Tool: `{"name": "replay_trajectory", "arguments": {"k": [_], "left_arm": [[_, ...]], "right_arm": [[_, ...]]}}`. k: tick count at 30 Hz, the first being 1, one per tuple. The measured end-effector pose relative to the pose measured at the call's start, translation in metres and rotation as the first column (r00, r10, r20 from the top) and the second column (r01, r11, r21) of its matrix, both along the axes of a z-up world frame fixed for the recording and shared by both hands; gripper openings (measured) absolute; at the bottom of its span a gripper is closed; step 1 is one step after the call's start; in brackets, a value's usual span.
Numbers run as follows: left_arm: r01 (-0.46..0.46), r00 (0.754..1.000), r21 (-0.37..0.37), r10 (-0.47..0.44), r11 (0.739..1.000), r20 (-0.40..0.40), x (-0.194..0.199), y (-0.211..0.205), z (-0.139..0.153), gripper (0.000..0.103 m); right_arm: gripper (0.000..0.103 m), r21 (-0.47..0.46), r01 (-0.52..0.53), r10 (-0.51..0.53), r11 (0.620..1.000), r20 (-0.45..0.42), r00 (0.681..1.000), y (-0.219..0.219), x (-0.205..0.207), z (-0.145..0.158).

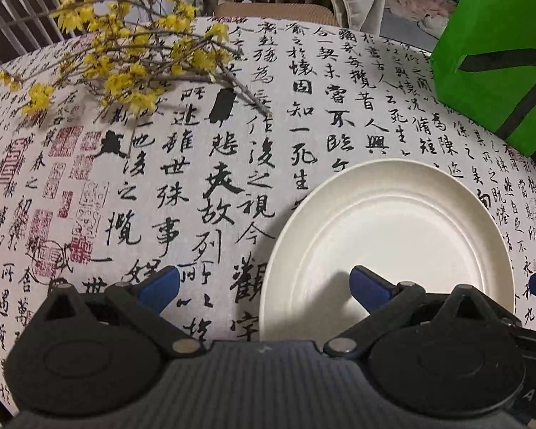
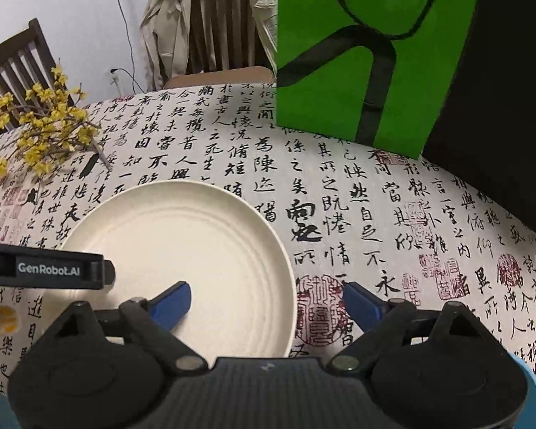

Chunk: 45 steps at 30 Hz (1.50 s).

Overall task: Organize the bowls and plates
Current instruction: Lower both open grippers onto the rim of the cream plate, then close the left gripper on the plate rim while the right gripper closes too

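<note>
Here both hand-held grippers (image 1: 264, 287) (image 2: 266, 298) gape empty over the plate (image 2: 182, 236).

Plate (image 1: 393, 221): plain cream white, lower right of the left wrist view.
Tablecloth (image 1: 160, 196): pale grey-white, covered in black brush calligraphy with dark red seal stamps.
Flowering branches (image 1: 125, 53): bright yellow blossoms on grey-brown twigs, upper left.
Paper bag (image 2: 368, 53): vivid green with black line markings, upper right.
Gripper fingertips (image 2: 173, 304): blue pads on black arms.
Jacket (image 2: 168, 28): beige, on the chair at top.
</note>
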<state>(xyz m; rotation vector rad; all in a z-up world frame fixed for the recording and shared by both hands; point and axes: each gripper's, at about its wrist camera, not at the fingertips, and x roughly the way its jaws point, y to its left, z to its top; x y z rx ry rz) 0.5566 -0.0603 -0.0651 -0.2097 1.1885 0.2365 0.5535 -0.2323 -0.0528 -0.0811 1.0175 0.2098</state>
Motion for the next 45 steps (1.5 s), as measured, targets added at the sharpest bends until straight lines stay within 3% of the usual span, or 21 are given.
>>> {"name": "replay_trajectory", "arguments": {"k": [2,9,28,31,33,36,45], "left_arm": [[-0.003,1.0,-0.01,0.003,1.0,0.007,0.0,0.001,0.001,0.103],[0.004,1.0,-0.032,-0.004,0.999,0.006,0.0,0.002,-0.001,0.103],[0.016,0.999,-0.042,-0.015,0.999,0.035,-0.001,0.003,0.003,0.091],[0.022,0.999,-0.032,-0.02,0.999,0.043,-0.002,0.003,0.005,0.079],[0.042,0.998,-0.016,-0.041,0.999,0.048,-0.003,0.001,0.007,0.057],[0.039,0.997,-0.037,-0.037,0.999,0.065,-0.004,0.002,0.01,0.041],[0.069,0.995,-0.038,-0.065,0.997,0.081,-0.006,-0.001,0.011,0.028]], "right_arm": [[0.08,0.001,0.002,-0.002,1.0,-0.003,1.0,0.001,0.001,-0.002],[0.079,0.011,0.0,0.0,1.0,-0.025,1.0,0.001,0.004,-0.006],[0.042,0.068,0.019,-0.015,0.997,-0.07,0.997,-0.005,0.006,-0.012],[0.037,0.082,0.026,-0.02,0.996,-0.073,0.997,-0.007,0.005,-0.012],[0.035,0.085,0.035,-0.029,0.996,-0.074,0.997,-0.008,0.005,-0.012],[0.03,0.099,0.053,-0.045,0.994,-0.079,0.996,-0.012,0.005,-0.012],[0.016,0.143,0.072,-0.061,0.987,-0.076,0.995,-0.023,0.003,-0.012]]}}
